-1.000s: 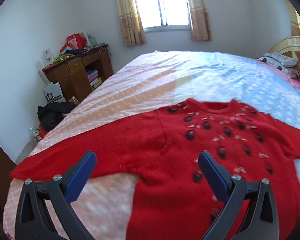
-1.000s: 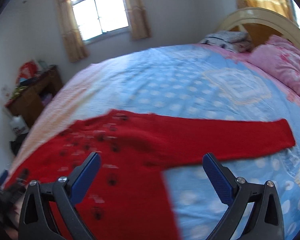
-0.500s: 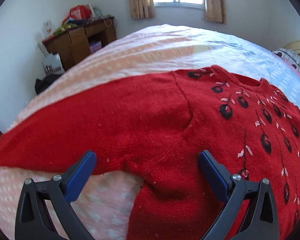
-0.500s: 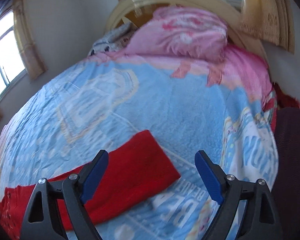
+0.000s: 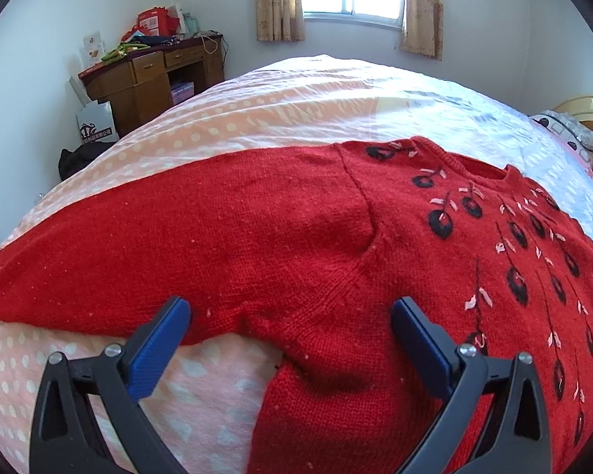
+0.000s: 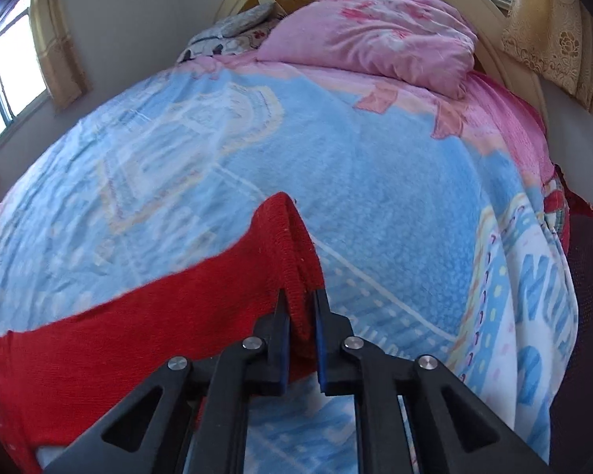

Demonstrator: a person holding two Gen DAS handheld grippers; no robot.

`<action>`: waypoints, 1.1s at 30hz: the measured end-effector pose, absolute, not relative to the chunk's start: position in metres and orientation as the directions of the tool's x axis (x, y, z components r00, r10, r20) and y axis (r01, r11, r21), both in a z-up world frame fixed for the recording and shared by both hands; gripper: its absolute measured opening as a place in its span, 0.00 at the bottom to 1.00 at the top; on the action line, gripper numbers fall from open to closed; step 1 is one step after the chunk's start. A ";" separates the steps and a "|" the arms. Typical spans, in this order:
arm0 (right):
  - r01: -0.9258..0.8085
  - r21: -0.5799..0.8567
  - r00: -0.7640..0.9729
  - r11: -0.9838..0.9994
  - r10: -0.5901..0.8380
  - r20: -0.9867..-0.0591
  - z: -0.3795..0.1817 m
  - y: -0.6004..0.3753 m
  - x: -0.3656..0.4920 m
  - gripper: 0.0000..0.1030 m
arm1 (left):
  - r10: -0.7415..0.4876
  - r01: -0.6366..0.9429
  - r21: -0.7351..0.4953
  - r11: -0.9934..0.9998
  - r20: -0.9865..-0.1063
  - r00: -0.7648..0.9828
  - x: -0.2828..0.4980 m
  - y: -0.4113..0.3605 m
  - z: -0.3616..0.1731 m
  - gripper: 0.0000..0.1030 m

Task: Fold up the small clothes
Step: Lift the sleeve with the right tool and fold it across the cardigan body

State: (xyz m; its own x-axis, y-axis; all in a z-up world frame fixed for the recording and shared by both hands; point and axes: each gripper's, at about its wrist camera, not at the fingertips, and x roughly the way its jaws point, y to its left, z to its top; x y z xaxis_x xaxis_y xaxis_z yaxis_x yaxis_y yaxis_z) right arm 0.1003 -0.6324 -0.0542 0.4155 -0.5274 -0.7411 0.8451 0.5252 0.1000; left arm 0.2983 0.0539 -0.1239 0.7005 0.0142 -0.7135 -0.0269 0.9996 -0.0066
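While the red sweater (image 5: 304, 245) lies spread flat across the bed (image 5: 296, 98), my right gripper (image 6: 301, 308) pinches its sleeve cuff (image 6: 286, 237) tight; my left gripper (image 5: 290, 316) hovers wide apart over the armpit.

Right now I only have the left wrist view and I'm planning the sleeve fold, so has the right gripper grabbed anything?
Observer: Yes, the right gripper is shut on the sleeve cuff of the red sweater.
Operator: Is the cuff flat?
Observer: No, it is pinched into a peak above the blue blanket.
Operator: What lies ahead of it?
Observer: A pink pillow by the headboard.
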 end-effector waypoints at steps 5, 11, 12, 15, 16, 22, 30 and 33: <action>0.729 0.224 0.585 0.647 -0.418 -0.695 -0.007 -0.575 0.126 0.09 | -0.004 -0.021 -0.027 0.999 -0.703 0.711 0.295 0.057 -0.123 1.00; 0.482 0.309 0.746 0.820 -0.199 -0.636 0.033 -0.455 0.200 0.09 | -0.039 -0.013 -0.070 0.997 -0.685 0.728 0.293 0.062 -0.123 1.00; 0.436 0.320 0.757 0.841 -0.151 -0.636 0.034 -0.430 0.215 0.09 | -0.044 -0.011 -0.077 0.997 -0.682 0.730 0.293 0.063 -0.122 1.00; 0.315 0.332 0.767 0.889 -0.032 -0.640 0.028 -0.360 0.263 0.09 | -0.058 -0.008 -0.096 0.995 -0.674 0.736 0.293 0.065 -0.122 1.00; 0.282 0.335 0.766 0.899 -0.001 -0.643 0.024 -0.336 0.279 0.09 | -0.063 -0.007 -0.101 0.995 -0.671 0.739 0.293 0.065 -0.122 1.00; 0.074 0.422 0.716 0.904 0.246 -0.653 -0.011 -0.208 0.357 0.09 | -0.098 0.001 -0.149 0.989 -0.647 0.756 0.290 0.071 -0.122 1.00; -0.146 0.547 0.527 0.824 0.533 -0.662 -0.076 -0.094 0.429 0.09 | -0.150 0.011 -0.225 0.974 -0.613 0.776 0.287 0.081 -0.123 1.00; -0.170 0.560 0.457 0.811 0.568 -0.685 -0.102 -0.077 0.450 0.09 | -0.154 0.015 -0.229 0.973 -0.606 0.780 0.287 0.081 -0.123 1.00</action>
